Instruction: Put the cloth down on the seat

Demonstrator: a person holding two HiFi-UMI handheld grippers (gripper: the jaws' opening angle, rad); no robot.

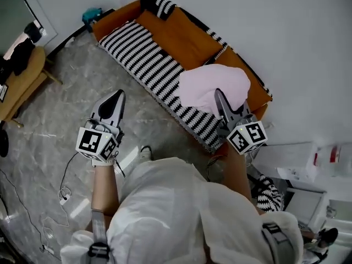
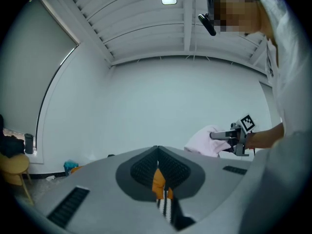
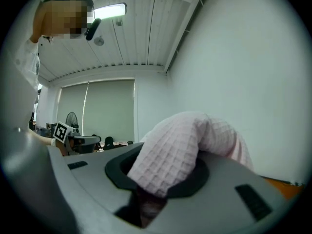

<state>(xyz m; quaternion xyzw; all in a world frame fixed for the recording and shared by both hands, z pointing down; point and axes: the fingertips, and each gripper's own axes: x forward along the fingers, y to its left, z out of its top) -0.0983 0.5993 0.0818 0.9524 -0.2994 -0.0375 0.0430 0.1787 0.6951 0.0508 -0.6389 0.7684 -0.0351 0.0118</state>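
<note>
The right gripper (image 1: 219, 95) is clamped on a bunched fold of the pink waffle cloth (image 1: 212, 87), held over the striped seat (image 1: 144, 65) at 1 o'clock. The left gripper (image 1: 118, 98), at 9 o'clock, has its jaws together and empty. The cloth is judged light, soft and limp: hold a gathered edge.

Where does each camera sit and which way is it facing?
Head view: person's head, steeply down on orange sofa with black-and-white striped cover; forearms, left gripper, right gripper show.
Left gripper view: along its shut, empty jaws toward white wall; right forearm shows.
Right gripper view: along jaws clamping pink waffle-weave cloth; person's torso shows.
Shared: all show the cloth.
</note>
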